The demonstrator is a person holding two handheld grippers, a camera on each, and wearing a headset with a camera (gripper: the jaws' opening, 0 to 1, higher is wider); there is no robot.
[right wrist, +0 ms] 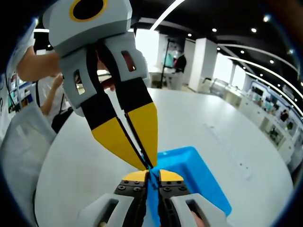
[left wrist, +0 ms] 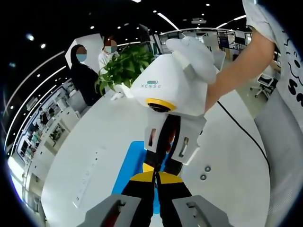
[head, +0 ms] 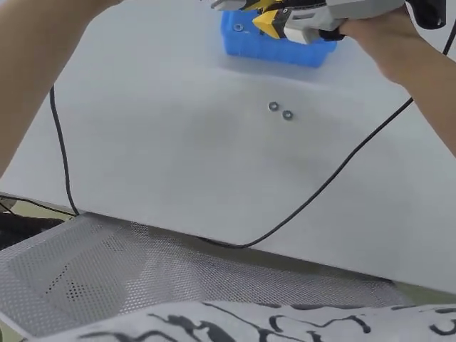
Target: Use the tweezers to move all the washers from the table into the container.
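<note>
**Two claws tip to tip over the blue container, two washers out on the surface**

Head view: the blue container [head: 271,51] sits at the top of the frame on the pale surface [head: 178,164]. One washer [head: 238,28] lies inside it, near its left end. The right claw [head: 267,25] hangs over the container. Two more washers [head: 273,107] [head: 288,115] lie just beside each other on the surface below the container, near the middle of the frame. A black cable [head: 335,171] runs across the lower right.

Left gripper view: the left claw [left wrist: 155,182] rises from the bottom with its yellow tips pressed together. The right claw [left wrist: 150,165] comes down from above to meet it. The container [left wrist: 130,161] lies behind them, and the two washers [left wrist: 207,168] are at lower right.

Right gripper view: the left claw [right wrist: 147,163] is clamped on the thin dark tweezers [right wrist: 134,142], which run between its yellow jaws. The right claw [right wrist: 151,177] shows only a narrow slit; whether it grips the tweezers' tip cannot be told. The container [right wrist: 199,175] is at lower right.
</note>
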